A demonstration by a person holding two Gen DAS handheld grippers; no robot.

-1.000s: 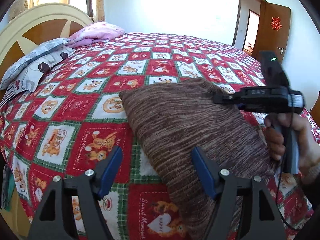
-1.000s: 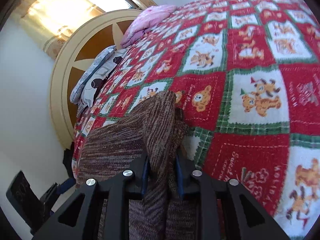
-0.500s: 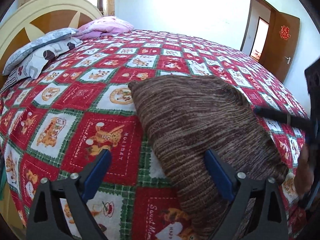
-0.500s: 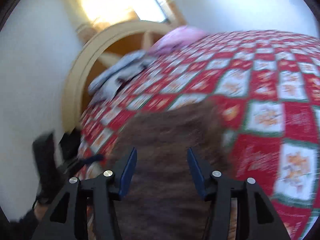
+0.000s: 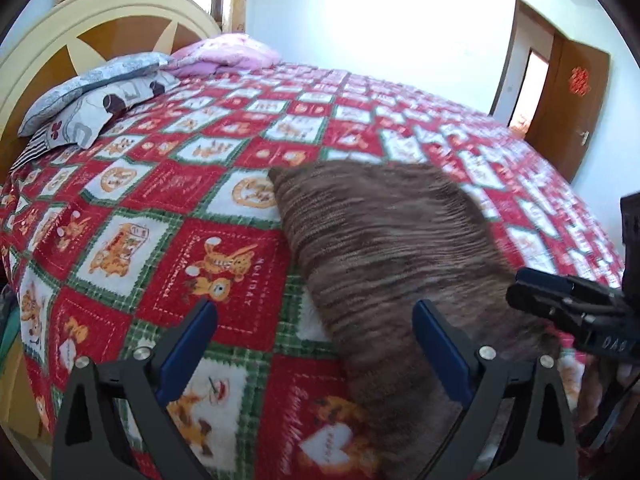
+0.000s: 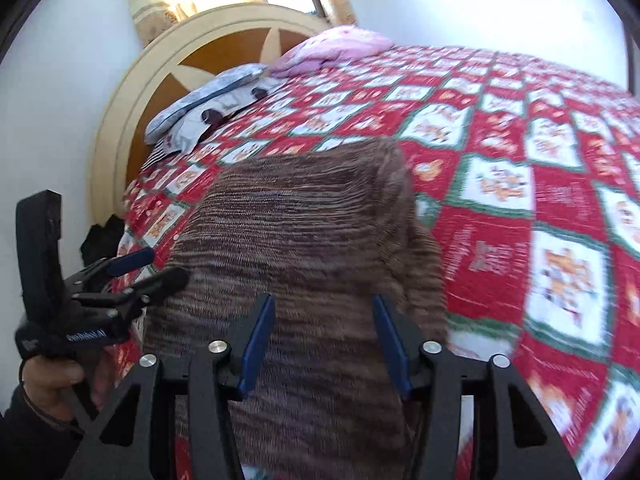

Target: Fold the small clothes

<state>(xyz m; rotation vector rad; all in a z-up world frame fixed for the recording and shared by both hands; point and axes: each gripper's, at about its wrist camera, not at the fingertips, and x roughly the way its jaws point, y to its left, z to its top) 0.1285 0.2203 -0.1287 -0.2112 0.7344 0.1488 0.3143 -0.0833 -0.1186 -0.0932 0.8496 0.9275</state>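
A brown striped knit garment (image 5: 384,240) lies folded flat on the red patchwork bedspread (image 5: 168,184); it also shows in the right wrist view (image 6: 304,224). My left gripper (image 5: 314,344) is open and empty, held above the garment's near left edge. My right gripper (image 6: 322,340) is open and empty above the garment's near end. The right gripper shows at the right edge of the left wrist view (image 5: 568,304), and the left gripper at the left of the right wrist view (image 6: 120,280), beside the garment.
A grey patterned pillow (image 5: 92,100) and a pink pillow (image 5: 228,54) lie against the cream and brown headboard (image 5: 100,20). A brown door (image 5: 568,96) stands open at the far right. Dark items (image 6: 100,236) sit beside the bed's left edge.
My right gripper let go of the garment's fold, opened and drew back. The garment settled flat. My left gripper stayed open and pulled back a little.
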